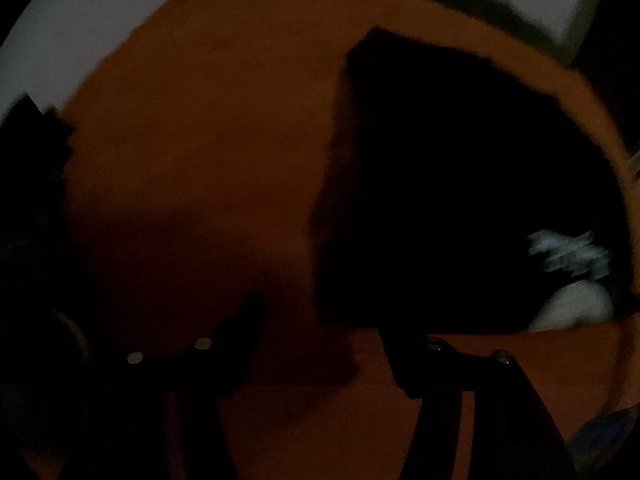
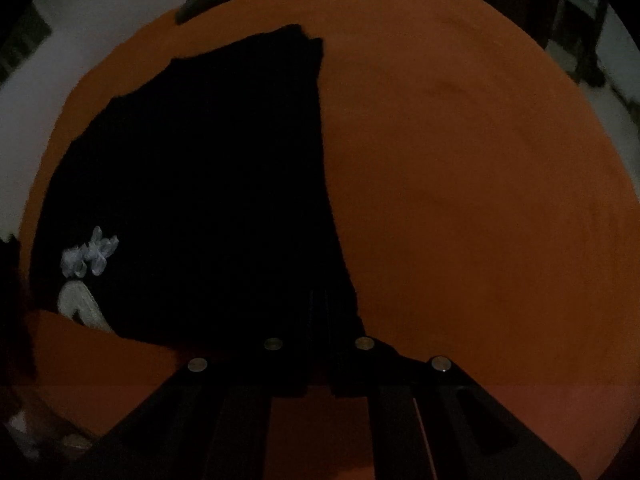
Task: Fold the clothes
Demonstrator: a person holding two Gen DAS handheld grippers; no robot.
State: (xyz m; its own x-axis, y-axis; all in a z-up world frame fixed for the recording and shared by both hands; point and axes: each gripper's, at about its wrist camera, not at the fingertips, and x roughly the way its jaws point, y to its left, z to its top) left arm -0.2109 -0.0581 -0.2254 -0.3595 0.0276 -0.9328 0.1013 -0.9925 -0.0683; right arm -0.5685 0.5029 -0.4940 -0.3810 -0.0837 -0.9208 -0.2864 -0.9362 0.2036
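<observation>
Your right gripper point(image 2: 318, 308) pinches the black garment's point(image 2: 208, 184) near edge; your left gripper point(image 1: 320, 320) is spread wide, holding nothing.

The garment lies flat on the round orange table point(image 2: 480, 200), a pale print point(image 2: 90, 256) near one corner. Beyond the table you see pale floor point(image 1: 100, 20) and a dim room; dark furniture point(image 2: 576, 20) stands further off.

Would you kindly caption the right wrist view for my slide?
Right tool, nearly closed, meets the black garment's edge on the orange surface.
</observation>
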